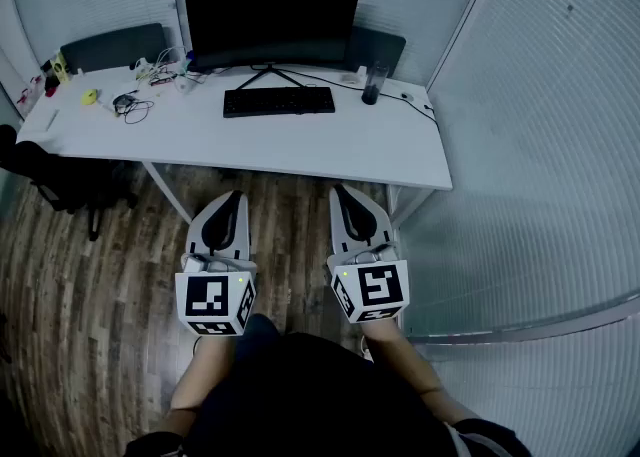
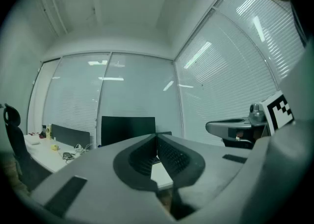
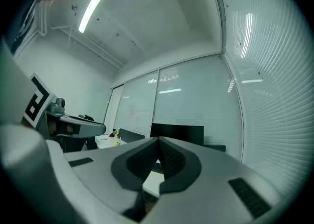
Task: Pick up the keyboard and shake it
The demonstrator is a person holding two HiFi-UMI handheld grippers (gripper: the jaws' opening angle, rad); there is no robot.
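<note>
A black keyboard (image 1: pixel 279 102) lies on the white desk (image 1: pixel 300 140), in front of the dark monitor (image 1: pixel 271 23). My two grippers are held level over the wooden floor, well short of the desk's near edge. The left gripper (image 1: pixel 238 194) is shut with nothing in it, and the right gripper (image 1: pixel 338 189) is shut and empty too. In the left gripper view the closed tips of the left gripper (image 2: pixel 156 135) point at the monitor (image 2: pixel 128 129). In the right gripper view the right gripper (image 3: pixel 158 139) aims at the monitor (image 3: pixel 177 134) as well.
A dark cup (image 1: pixel 373 84) stands right of the keyboard. Cables and small items (image 1: pixel 135 103) clutter the desk's left part, with a yellow object (image 1: pixel 89 97). A black office chair (image 1: pixel 60 181) sits at the left. Blinds-covered glass walls (image 1: pixel 540 145) close in the right side.
</note>
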